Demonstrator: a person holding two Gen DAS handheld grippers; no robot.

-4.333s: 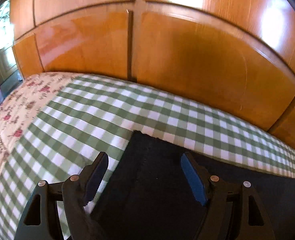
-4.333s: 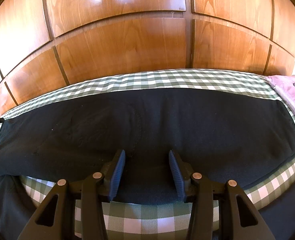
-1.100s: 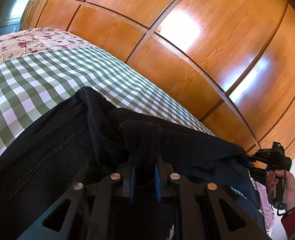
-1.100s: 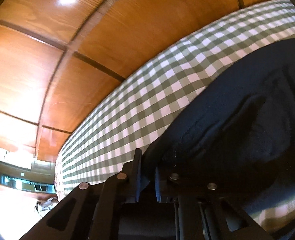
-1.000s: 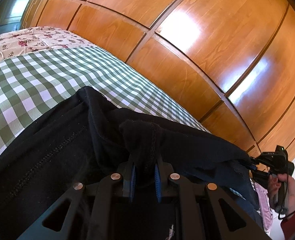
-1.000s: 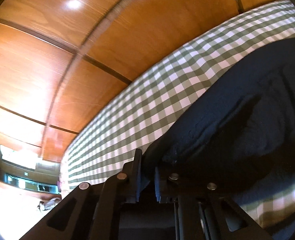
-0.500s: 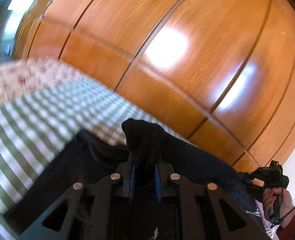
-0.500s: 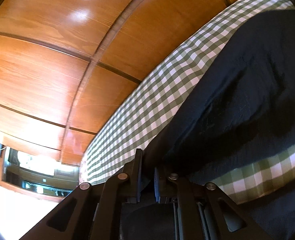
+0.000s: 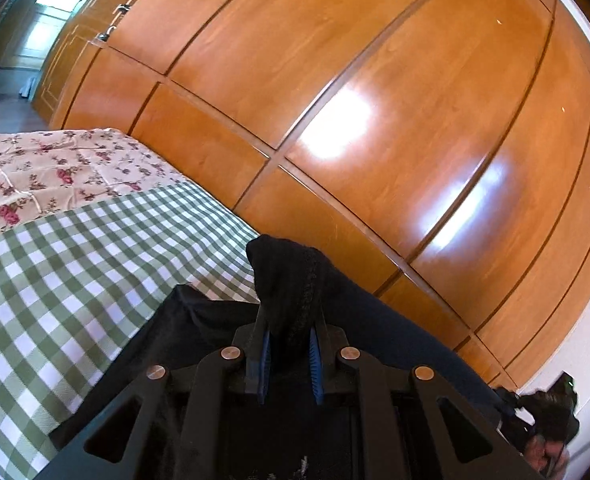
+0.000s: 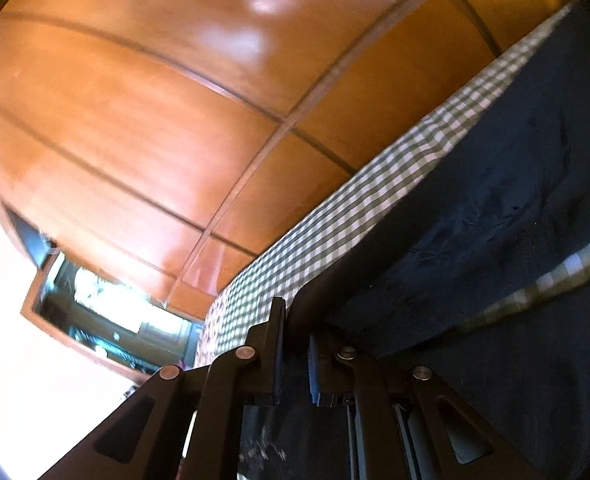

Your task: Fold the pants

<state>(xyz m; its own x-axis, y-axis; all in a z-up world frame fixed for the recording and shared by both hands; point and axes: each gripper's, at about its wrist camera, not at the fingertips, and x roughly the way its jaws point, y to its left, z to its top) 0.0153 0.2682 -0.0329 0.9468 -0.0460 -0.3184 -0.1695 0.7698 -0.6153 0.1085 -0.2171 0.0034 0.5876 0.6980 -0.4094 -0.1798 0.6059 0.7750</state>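
The left gripper [image 9: 289, 354] is clamped on a bunched fold of the pants [image 9: 291, 284], which it has raised higher than half a second ago; more wooden wardrobe [image 9: 375, 112] now fills its view. The right gripper [image 10: 293, 356] is closed on another edge of the same dark pants, its camera tilted further since then. The garment hangs between both grippers above the green checked bed cover [image 9: 67, 264]. A floral sheet [image 9: 43, 168] lies beyond it.
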